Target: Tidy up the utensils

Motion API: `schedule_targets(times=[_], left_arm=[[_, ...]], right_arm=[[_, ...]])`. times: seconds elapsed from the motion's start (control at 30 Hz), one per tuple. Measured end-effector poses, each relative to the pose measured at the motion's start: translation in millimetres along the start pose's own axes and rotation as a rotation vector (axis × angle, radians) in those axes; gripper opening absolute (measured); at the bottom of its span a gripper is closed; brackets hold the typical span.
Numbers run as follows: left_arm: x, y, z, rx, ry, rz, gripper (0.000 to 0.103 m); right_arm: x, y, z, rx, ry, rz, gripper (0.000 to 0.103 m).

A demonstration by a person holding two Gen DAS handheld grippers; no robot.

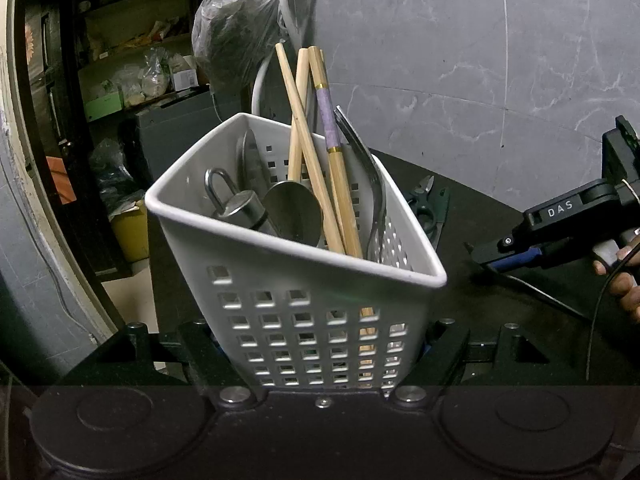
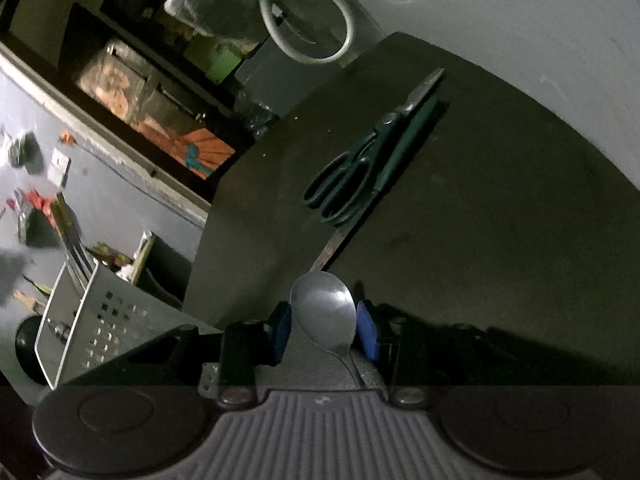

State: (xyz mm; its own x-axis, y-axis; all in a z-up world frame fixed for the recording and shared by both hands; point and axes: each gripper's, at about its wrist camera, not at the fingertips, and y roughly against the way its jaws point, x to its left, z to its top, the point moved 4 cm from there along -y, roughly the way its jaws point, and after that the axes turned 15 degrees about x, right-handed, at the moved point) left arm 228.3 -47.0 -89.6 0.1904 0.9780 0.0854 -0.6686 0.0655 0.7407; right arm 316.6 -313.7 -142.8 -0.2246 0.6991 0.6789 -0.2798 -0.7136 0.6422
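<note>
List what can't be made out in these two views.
- Left wrist view: left gripper fingertips, hidden behind the white caddy they clamp.
- Left wrist view: lower ends of the chopsticks, behind the caddy wall.
- Right wrist view: spoon handle, running under the right gripper body.
- Right wrist view: caddy contents, blurred and dark at the frame edge.
- Right wrist view: the utensil under the scissors.

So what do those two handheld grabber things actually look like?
Both are black. The right gripper has blue pads on its fingers; its side reads "DAS" in white letters, and a thin black cable trails from it. The left gripper shows round silver bolts.
</note>
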Motion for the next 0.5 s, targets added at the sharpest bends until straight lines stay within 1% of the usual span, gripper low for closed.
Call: schedule_targets(times=[0.2,0.37,0.43,0.5], left_arm=[[0,0,0,-0.001,0.002,-0.002,0.079],[0,-2,0,0.001,0.003,-0.002,0.079],[0,-2,-1,0.003,0.002,-0.002,0.079],[0,-3,-1,0.004,-0.001,-0.002,0.079]], right_arm=[[-7,6,-2,-0.017,-0.038,0.006,0.044],[-17,17,-17,-0.075,-0.118,0.015,0.046],[-19,19,-21,-0.087,-0.115,-0.001,0.046],[-13,19,-20,-0.088,-0.063,-0.043,0.054]])
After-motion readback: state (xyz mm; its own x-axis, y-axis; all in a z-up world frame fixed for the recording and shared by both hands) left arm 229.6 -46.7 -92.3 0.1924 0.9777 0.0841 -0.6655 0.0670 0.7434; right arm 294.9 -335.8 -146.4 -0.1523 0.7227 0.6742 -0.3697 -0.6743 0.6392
